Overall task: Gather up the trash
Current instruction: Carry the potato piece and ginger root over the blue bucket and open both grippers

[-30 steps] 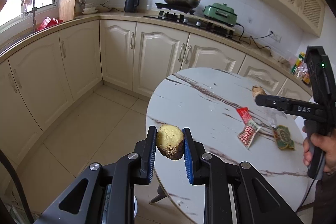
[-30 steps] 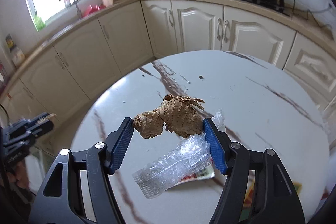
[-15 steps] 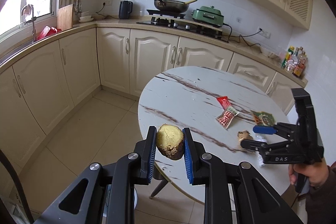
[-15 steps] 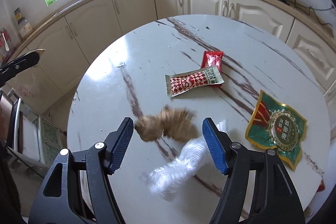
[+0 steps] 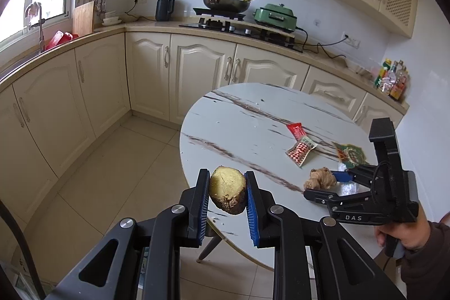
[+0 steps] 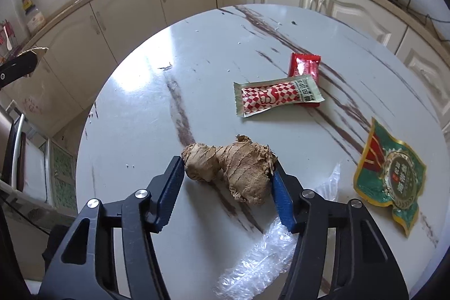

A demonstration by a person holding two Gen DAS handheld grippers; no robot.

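Here the left gripper [image 5: 227,194] is clamped on a cut potato half [image 5: 227,193], pinched flat across its sides so the piece sits upright between the blue pads and clear of the table edge, ready, it seems, for carrying to a bin not in view. The right gripper [image 6: 229,177] holds a ginger root [image 6: 233,166] across its length, one lobe against each pad, low over the round marble table [image 6: 168,75]; whether the root touches the top cannot be told. Just beneath its right finger lies a crumpled clear plastic wrap [image 6: 258,255]. Ahead of it lie a red-checked sachet [image 6: 277,97] overlapping a red sachet [image 6: 305,65], and off to its right a green foil packet [image 6: 391,176], all still to collect.
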